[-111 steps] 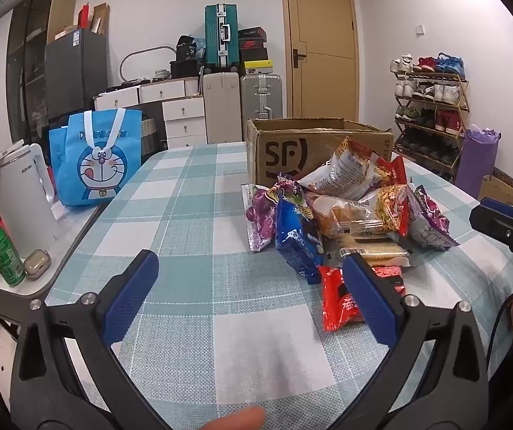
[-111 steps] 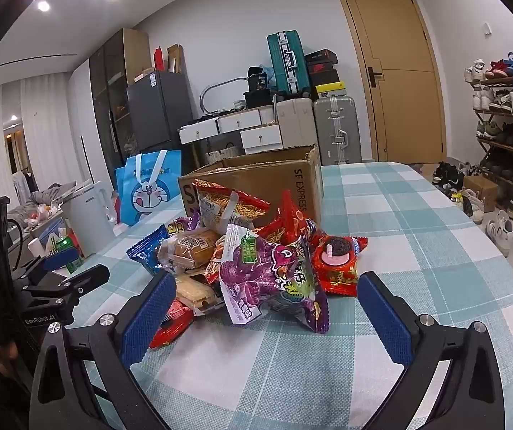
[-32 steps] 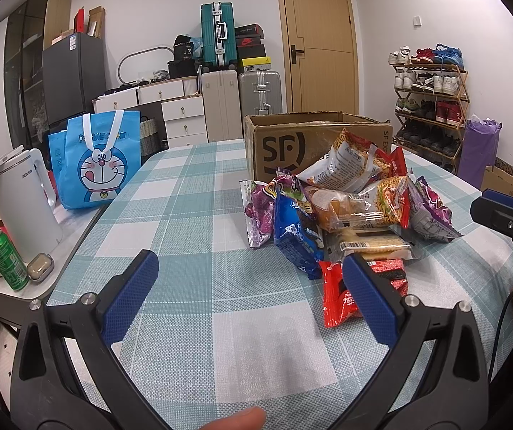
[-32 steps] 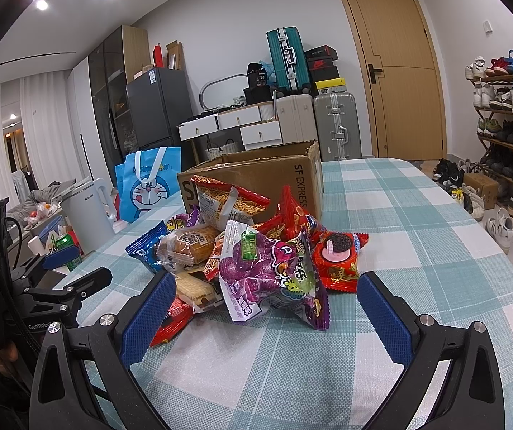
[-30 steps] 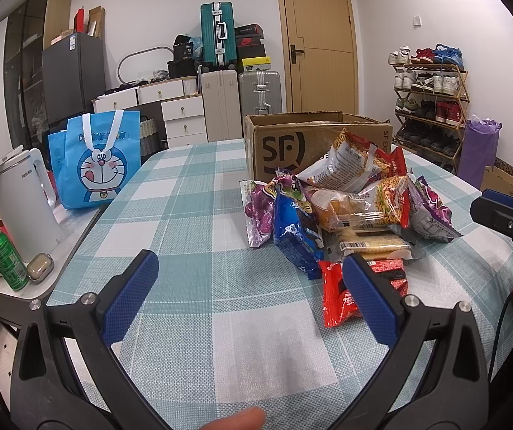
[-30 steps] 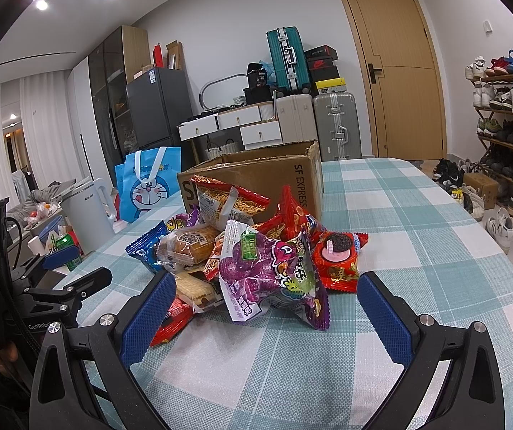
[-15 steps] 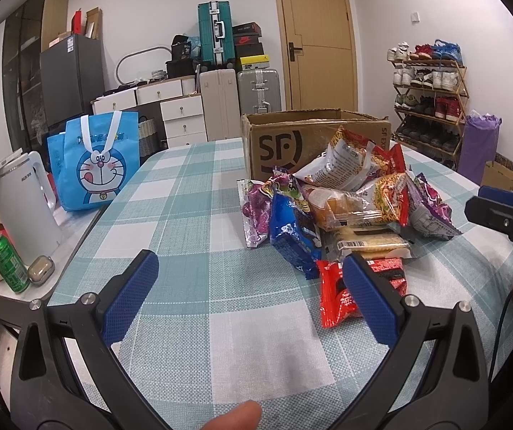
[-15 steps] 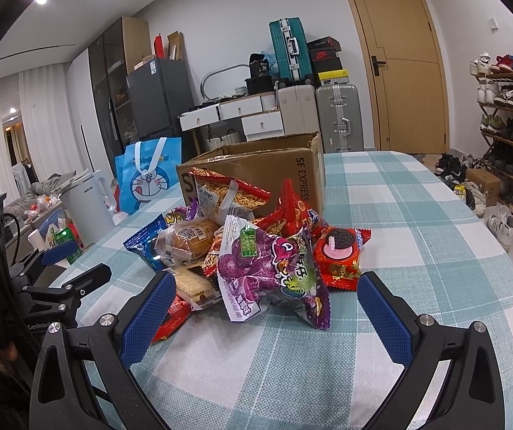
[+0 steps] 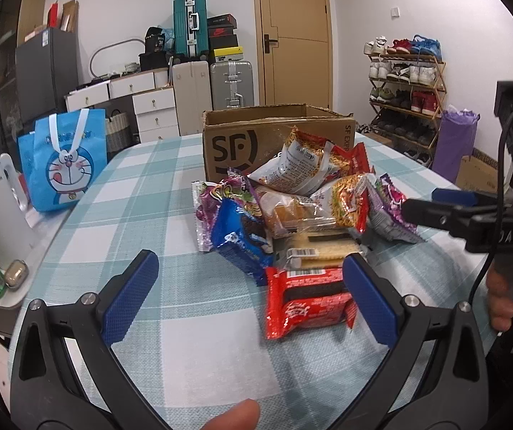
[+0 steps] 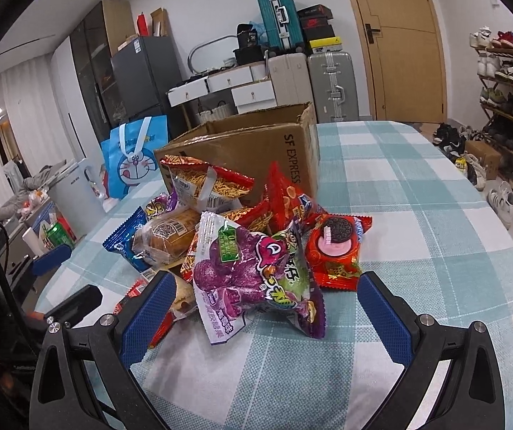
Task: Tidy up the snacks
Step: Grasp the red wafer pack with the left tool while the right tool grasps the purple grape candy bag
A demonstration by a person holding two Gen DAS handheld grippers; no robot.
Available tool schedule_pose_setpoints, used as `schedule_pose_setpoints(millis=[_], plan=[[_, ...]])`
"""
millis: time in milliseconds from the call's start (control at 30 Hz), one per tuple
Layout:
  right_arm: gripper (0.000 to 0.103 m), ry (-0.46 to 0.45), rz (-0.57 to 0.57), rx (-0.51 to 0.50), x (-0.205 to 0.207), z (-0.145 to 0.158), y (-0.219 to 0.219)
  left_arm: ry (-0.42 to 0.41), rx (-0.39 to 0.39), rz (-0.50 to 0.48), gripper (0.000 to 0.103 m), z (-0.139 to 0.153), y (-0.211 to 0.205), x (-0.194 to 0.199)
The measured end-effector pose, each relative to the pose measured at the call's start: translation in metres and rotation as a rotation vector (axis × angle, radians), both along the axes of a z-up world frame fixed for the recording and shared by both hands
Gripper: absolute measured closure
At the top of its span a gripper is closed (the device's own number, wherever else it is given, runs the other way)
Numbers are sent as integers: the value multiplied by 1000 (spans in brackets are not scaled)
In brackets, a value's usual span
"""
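The table (image 9: 120, 193) under both grippers wears a teal-and-white check cloth. The left gripper (image 9: 252, 297) has black arms and blue textured pads (image 9: 129, 297); the right gripper (image 10: 263, 311) is the same black and blue. Just ahead of the left one lies a red packet (image 9: 306, 304) with a black band, and beyond it a blue packet (image 9: 242, 240). Between the right one's fingers sits a purple bag (image 10: 252, 272) with green patches; right of that is a red packet showing a dark cookie (image 10: 338, 247). Behind the heap stands a brown box (image 9: 256, 136) with black letters. Far left of the left gripper is a blue bag (image 9: 62, 165) with a white cartoon face.
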State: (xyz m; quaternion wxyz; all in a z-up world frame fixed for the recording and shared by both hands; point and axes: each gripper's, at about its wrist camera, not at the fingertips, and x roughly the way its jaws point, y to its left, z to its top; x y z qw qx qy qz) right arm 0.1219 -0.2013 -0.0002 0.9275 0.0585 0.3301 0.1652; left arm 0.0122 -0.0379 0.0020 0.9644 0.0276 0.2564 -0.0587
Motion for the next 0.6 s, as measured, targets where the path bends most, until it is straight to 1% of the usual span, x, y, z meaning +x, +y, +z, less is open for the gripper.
schedule_pose_setpoints(millis=[133,233,433,600], plan=[[0,38,14,-17,12,-5,8,80,-28,-39,1,-6,-3,12],[0,63,14,-37,23,-9,13,90,-16,-49,1,-10,-6,15],[0,106,37,-33,36,-15,16,80,12,-95,2,-13,-16,13],[1,132,37,-30,44,-19,17,129,12,-128,2,-21,-22,18]])
